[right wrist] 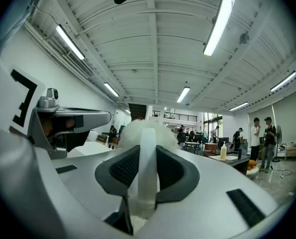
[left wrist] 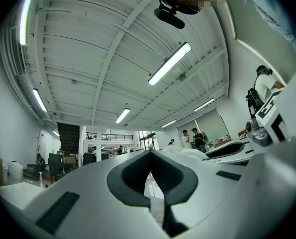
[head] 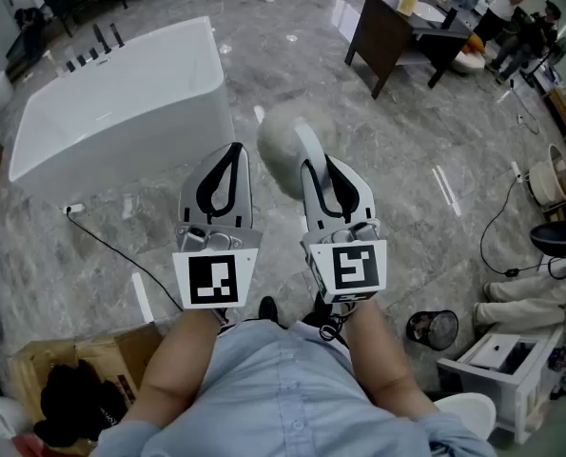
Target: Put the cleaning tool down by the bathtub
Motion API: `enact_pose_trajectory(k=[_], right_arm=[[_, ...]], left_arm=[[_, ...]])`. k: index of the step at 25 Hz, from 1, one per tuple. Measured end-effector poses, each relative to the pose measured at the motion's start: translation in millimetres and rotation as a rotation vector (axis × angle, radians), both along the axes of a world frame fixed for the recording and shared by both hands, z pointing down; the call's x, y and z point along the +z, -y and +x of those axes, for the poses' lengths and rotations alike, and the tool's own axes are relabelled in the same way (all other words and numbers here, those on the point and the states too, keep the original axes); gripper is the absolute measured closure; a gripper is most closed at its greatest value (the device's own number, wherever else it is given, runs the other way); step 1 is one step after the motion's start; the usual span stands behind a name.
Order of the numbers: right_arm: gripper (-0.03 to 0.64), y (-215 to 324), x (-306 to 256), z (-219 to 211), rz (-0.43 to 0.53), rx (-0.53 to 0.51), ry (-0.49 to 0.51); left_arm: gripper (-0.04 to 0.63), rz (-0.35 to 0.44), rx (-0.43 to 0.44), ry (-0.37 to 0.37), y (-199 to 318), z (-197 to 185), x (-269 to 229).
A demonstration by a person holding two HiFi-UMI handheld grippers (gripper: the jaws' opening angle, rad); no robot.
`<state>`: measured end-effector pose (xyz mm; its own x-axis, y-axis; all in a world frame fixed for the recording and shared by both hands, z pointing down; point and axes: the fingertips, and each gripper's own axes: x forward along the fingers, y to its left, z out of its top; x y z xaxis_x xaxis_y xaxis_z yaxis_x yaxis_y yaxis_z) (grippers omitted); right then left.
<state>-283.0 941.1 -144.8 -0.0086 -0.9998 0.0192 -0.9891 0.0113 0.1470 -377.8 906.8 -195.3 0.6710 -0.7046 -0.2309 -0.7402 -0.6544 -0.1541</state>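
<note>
Marble floor (head: 387, 150), one bathtub (head: 121, 103); right gripper (head: 318, 172) jaws clamp one cleaning tool (head: 281, 146); left gripper (head: 236, 150) jaws together.

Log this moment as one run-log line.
left gripper: shut, empty | right gripper: shut on cleaning tool | bathtub: ahead left | status: not yet set down

Ahead of you the grey marble floor (head: 287, 65) lies open, between the white rectangular bathtub (head: 130, 155) on your left and the dark wooden table (head: 387, 27) well off to your right. A thin black cable (head: 121, 253) trails across the floor near the tub's near corner. A brown cardboard box (head: 111, 350) and a round black wire bin (head: 432, 328) flank your feet.
</note>
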Motion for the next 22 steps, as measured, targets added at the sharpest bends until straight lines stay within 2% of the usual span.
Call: enact_pose_trajectory(k=[3,9,14,22], right_arm=[[0.515,3,-6,2,0.054,-0.004,-0.008],[0.515,5,-10,5,0.039,0.020,0.001],[0.516,7,-6,14,0.026,0.027,-0.012],[0.517,44,11,73,0.019,0.068,0.012]], left_arm=[[0.580,0.008,0.000,0.000,1,1,-2],[0.580,0.017,0.005,0.018,5,3,-2],[0.580,-0.016,0.001,0.016,16,3,5],[0.580,-0.019,0.004,0.047,57,46,24]])
